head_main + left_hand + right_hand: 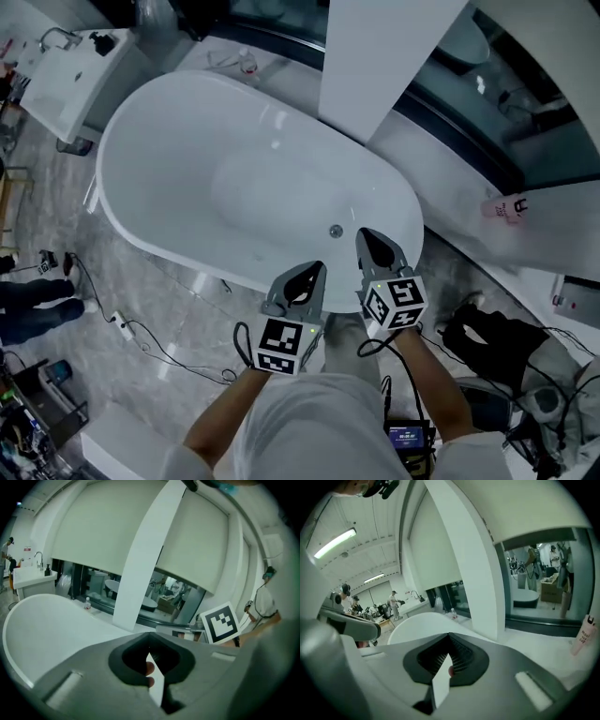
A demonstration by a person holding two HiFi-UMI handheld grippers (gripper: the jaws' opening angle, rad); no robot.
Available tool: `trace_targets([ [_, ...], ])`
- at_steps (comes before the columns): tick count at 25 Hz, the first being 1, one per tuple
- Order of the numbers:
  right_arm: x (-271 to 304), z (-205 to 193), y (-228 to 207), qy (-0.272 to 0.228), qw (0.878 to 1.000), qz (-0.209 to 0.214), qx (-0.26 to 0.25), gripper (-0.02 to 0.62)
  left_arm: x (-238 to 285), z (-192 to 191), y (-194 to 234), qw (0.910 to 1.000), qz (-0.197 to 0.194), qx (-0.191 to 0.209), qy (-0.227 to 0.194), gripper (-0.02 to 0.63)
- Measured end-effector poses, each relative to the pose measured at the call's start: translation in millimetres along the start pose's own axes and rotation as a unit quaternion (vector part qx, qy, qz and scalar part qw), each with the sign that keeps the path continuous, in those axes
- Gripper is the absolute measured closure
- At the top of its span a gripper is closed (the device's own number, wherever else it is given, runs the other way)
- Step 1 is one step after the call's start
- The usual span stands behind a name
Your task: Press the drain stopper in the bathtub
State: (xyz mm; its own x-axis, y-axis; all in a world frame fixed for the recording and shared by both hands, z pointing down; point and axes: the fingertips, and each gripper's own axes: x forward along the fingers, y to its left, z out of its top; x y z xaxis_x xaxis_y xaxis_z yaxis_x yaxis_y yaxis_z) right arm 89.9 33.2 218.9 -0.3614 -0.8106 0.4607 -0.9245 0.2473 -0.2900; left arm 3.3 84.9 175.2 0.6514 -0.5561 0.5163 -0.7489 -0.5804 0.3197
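A white oval bathtub [169, 141] fills the middle of the head view. Its small round metal drain stopper [335, 231] sits on the tub floor near the near end. My right gripper [367, 236] hangs over the tub's near rim, just right of the stopper and apart from it, jaws shut with nothing in them. My left gripper [316, 271] is lower left of the stopper, at the tub's near rim, also shut and empty. In the left gripper view [150, 637] and the right gripper view [449, 637] the jaws meet at the tip; the stopper is hidden there.
A white pillar [384, 66] stands behind the tub. A sink counter [70, 70] is at the upper left. Cables [141, 337] trail over the marble floor. A black bag [492, 342] lies at right, a tube [506, 208] on the ledge. A person's legs [33, 305] stand at left.
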Motion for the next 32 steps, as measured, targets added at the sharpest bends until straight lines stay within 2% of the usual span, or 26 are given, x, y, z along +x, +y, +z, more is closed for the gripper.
trace_targets([
  [6,-65,79,46,-0.070,0.997,0.002,-0.033,0.592,-62,52,-19,0.9994,-0.005,-0.004,-0.035,0.607],
  [11,-109,109,76,-0.109,0.993,0.001,-0.047,0.592,-100,67,-28,0.9980,-0.001,0.019,-0.060,0.606],
  [16,-147,138,114,-0.143,0.989,-0.003,-0.049,0.592,-128,92,-42,0.9957,-0.017,0.042,-0.081,0.606],
  [21,-183,144,139,-0.143,0.988,-0.048,-0.015,0.592,-150,107,-61,0.9941,-0.027,0.050,-0.093,0.607],
  [25,-198,152,159,-0.166,0.979,-0.078,-0.090,0.592,-158,113,-77,0.9918,-0.041,0.058,-0.106,0.607],
  [27,-200,156,169,-0.184,0.973,-0.086,-0.108,0.592,-158,118,-80,0.9899,-0.037,0.072,-0.116,0.606],
  [32,-211,134,172,-0.134,0.978,-0.092,-0.131,0.594,-155,114,-83,0.9918,-0.029,0.061,-0.108,0.607],
])
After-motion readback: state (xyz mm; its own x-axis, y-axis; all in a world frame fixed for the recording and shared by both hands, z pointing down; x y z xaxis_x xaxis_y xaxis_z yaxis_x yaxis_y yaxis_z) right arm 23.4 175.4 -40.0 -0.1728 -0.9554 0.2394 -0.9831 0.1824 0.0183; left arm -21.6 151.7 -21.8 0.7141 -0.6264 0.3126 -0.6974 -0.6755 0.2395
